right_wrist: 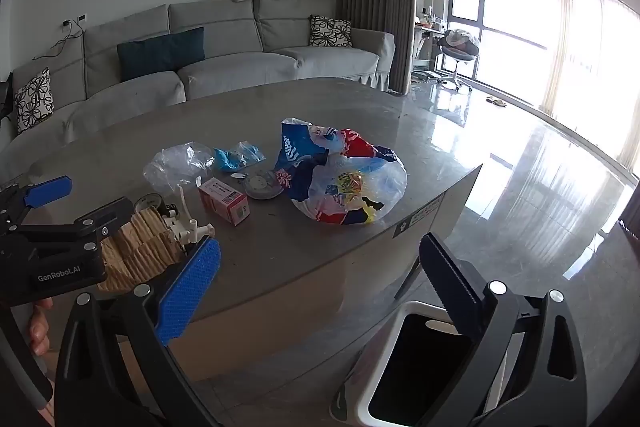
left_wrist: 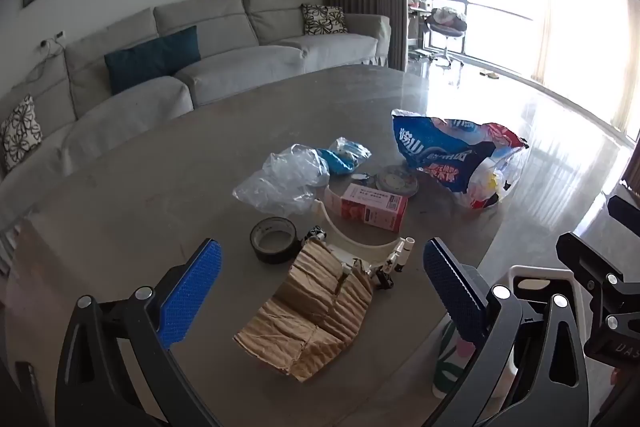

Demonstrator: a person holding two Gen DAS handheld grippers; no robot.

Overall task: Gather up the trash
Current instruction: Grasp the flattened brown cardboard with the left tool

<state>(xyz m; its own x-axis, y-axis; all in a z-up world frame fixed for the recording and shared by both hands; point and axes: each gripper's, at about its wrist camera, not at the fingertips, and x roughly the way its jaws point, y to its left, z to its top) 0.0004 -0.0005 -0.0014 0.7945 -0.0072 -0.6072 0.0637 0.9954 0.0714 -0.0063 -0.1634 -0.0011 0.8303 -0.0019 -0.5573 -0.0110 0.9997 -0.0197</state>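
Trash lies on the grey table (left_wrist: 140, 195): crumpled brown paper (left_wrist: 312, 311), a black tape roll (left_wrist: 274, 239), a clear plastic bag (left_wrist: 284, 179), a pink box (left_wrist: 372, 207), a round lid (left_wrist: 396, 181), a white plastic part (left_wrist: 360, 247) and a colourful plastic bag (left_wrist: 456, 155). My left gripper (left_wrist: 320, 287) is open and empty, just above the brown paper. My right gripper (right_wrist: 320, 287) is open and empty, off the table's near edge, above a white bin (right_wrist: 416, 363) with a dark opening. The left gripper also shows in the right wrist view (right_wrist: 120, 219). The colourful bag (right_wrist: 344, 179) lies ahead of the right gripper.
A grey sofa (left_wrist: 224, 59) with cushions stands behind the table. A shiny floor (right_wrist: 540, 187) and bright windows are to the right. The bin (left_wrist: 532, 279) stands on the floor beside the table's near right edge.
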